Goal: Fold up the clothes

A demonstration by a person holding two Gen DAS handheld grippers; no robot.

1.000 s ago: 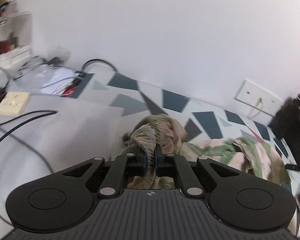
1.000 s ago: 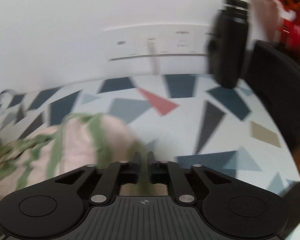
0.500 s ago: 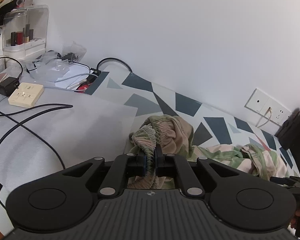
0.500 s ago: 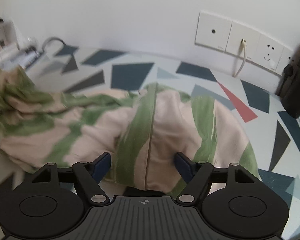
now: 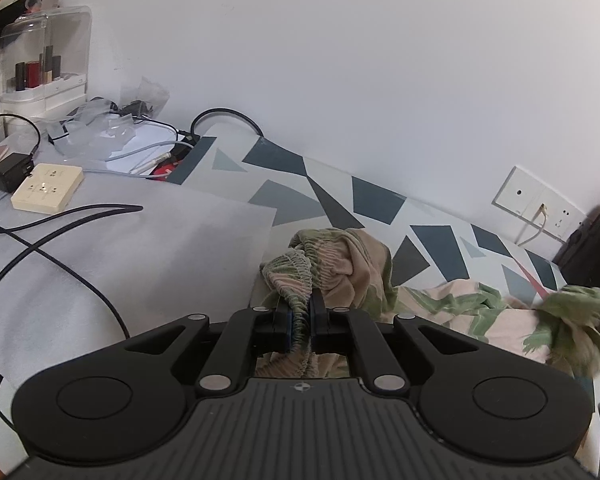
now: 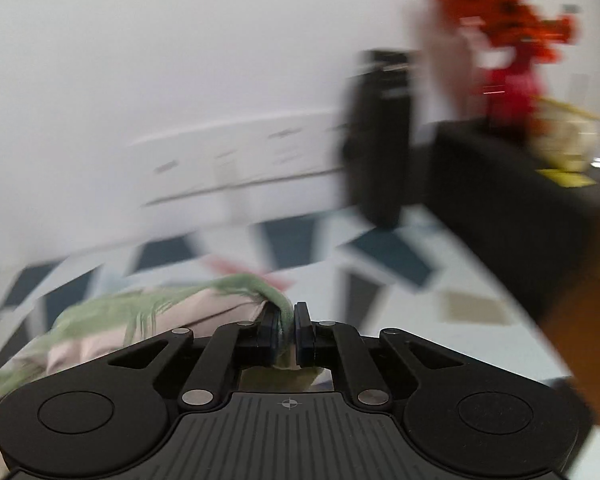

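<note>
A pink and green patterned garment lies crumpled on the triangle-print tablecloth. My left gripper is shut on its gathered elastic waistband, which bunches up between the pads. In the right wrist view, which is blurred by motion, the same garment trails off to the left. My right gripper has its jaws closing on a green fold of it, and the pads press on the cloth. In the left wrist view the garment's far end is lifted and blurred.
A grey mat with black cables, a cream power strip and a clear organiser box fills the left. Wall sockets sit behind. A black bottle, a black box and red flowers stand at the right.
Half a second ago the right jaws stood wide over the garment; now they are shut on a green fold and the view has swung right. The left gripper keeps its hold on the waistband.
</note>
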